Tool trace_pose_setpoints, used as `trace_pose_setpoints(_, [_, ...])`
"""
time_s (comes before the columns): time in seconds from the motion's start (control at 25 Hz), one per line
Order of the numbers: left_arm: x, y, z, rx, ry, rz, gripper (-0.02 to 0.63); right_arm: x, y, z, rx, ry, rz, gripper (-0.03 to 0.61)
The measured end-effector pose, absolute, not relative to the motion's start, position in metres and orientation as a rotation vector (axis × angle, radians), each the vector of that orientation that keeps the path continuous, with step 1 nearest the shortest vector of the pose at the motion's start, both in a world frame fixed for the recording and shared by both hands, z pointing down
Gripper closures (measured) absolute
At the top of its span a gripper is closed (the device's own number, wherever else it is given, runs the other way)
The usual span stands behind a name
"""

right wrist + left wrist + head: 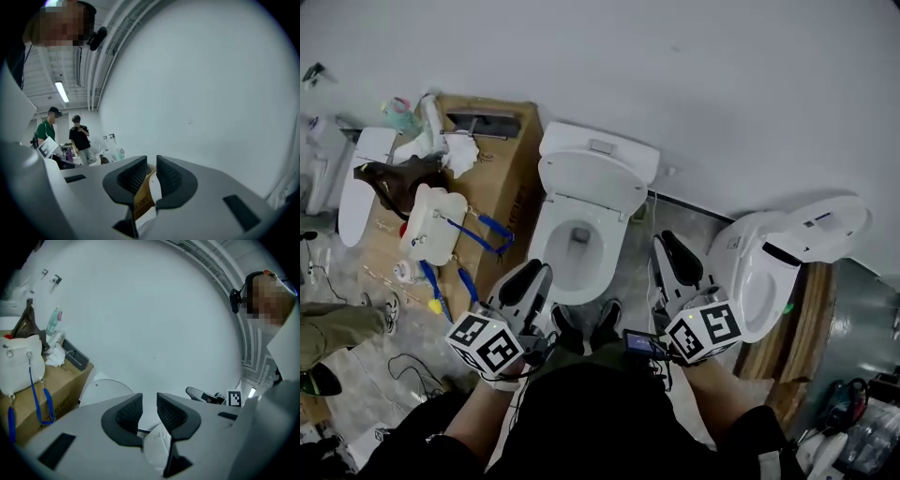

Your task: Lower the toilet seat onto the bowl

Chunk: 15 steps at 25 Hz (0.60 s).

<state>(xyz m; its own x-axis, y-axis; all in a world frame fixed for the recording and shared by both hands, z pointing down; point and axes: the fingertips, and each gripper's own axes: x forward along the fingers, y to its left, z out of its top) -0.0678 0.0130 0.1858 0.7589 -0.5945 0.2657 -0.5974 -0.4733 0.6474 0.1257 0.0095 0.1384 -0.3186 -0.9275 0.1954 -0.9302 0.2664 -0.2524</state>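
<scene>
**Figure: toilet and both grippers, seen from above and along each tool.** The left gripper (532,277) and right gripper (673,255) are carried at the person's waist, one on each side of the toilet, pointing nearly level at the wall (722,84). This reads as a rest carriage held clear of the fixture, not a reach.

The left fingers (129,411) stand slightly parted with nothing between them. Only the raised lid (105,391) and bare wall show beyond the gap. The right fingers (133,176) leave an equally narrow gap and grip nothing; the cardboard (140,196) seen through it lies well behind.

The toilet seat (612,251) lies ahead of the person's shoes (581,326), between the two grippers. It is a broad white ring that appears to rest flat on the bowl (578,242), while the solid oval lid leans back on the tank (609,150). By that reading the lowering looks done, though from this steep angle seat and bare rim are hard to tell apart.
</scene>
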Motion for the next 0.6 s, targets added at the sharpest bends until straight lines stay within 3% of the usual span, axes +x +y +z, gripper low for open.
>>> trace_pose_setpoints(0.6, [-0.035, 0.027, 0.076, 2.470, -0.806, -0.111, 0.509, 0.119, 0.057, 0.000, 1.934, -2.574, 0.064, 0.518])
